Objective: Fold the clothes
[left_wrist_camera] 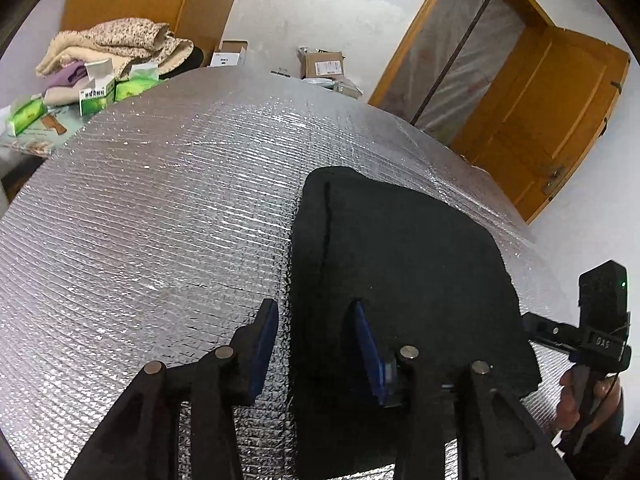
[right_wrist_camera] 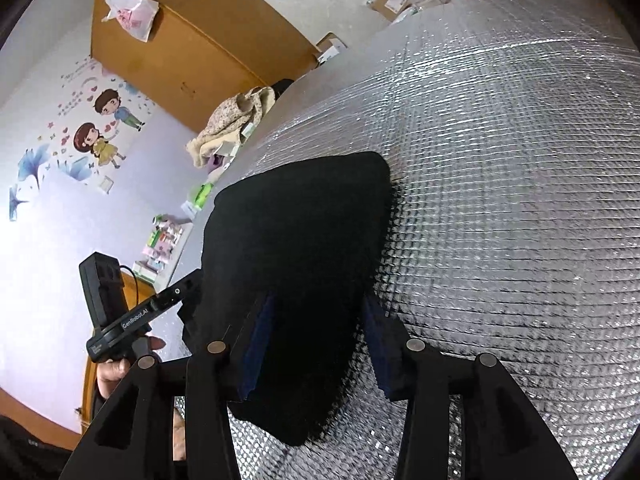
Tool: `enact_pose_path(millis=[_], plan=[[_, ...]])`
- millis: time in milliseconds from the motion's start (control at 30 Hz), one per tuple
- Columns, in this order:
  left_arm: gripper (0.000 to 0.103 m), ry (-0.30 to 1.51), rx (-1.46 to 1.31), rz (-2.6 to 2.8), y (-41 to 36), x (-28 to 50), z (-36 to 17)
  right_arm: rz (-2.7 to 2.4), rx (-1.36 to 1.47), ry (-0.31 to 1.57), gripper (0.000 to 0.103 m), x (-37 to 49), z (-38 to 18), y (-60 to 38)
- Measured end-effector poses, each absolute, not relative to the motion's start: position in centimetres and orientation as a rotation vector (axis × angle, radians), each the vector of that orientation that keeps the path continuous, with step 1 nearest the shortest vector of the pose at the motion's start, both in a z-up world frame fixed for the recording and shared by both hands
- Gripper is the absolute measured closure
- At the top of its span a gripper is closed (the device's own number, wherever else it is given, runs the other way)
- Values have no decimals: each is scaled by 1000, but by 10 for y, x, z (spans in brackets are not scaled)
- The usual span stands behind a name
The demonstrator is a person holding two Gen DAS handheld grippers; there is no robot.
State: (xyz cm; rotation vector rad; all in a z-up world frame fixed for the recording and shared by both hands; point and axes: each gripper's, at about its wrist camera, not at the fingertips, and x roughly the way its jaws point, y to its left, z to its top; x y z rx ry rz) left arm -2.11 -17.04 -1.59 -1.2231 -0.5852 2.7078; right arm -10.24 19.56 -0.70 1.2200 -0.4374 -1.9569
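The black garment (left_wrist_camera: 400,272) lies as a compact folded block on the silver foil mat (left_wrist_camera: 160,220), close to the mat's near edge, and looks flat and squared off, so the fold seems nearly done.

Your left gripper (left_wrist_camera: 316,344) has its jaws spread. One blue pad sits over the foil just off the garment's left edge, the other over the cloth, and neither pinches anything. Your right gripper (right_wrist_camera: 316,344) is open too, straddling the garment's near right side with cloth between the pads but no squeeze visible.

Risks from here:
- Both sets of tips sit low at the fabric. If you pull back at this height, a pad could snag the top layer and peel the fold open.
- The cloth is matte black with little contrast, so layer edges are hard to read. You could pinch one ply too few or too many.
- The foil is crinkly and may ride up if a tip drags on it.

As for room, the mat is wide open towards its far edge and to the left and right of the garment. The pile of clothes (left_wrist_camera: 120,44) and green boxes (left_wrist_camera: 96,96) stay at the far left corner, well apart. The near edge is the tight side, and your hands are close together there.
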Motion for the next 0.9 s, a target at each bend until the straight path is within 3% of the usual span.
enact_pose_path(millis=[100,267,300,367,467,900], plan=[[64,-588,-1219,2697,-169,-24,-16,-1951,1225,-442,56,-104,-9,196],[78,-580,-1223,2689,-165,-26,-14,-1959,1240,-424,58,-100,-7,192],[80,-581,-1219,2690,-165,-25,-12,-1962,1240,-412,60,-100,-6,189],[85,-580,-1210,2699,-164,-23,-8,-1971,1220,-396,77,-97,-2,186],[86,-596,-1176,2710,-165,-18,-1,-1999,1187,-371,87,-94,5,185],[88,-497,-1060,2790,-166,-22,30,-2039,1078,-325,91,-97,31,171]])
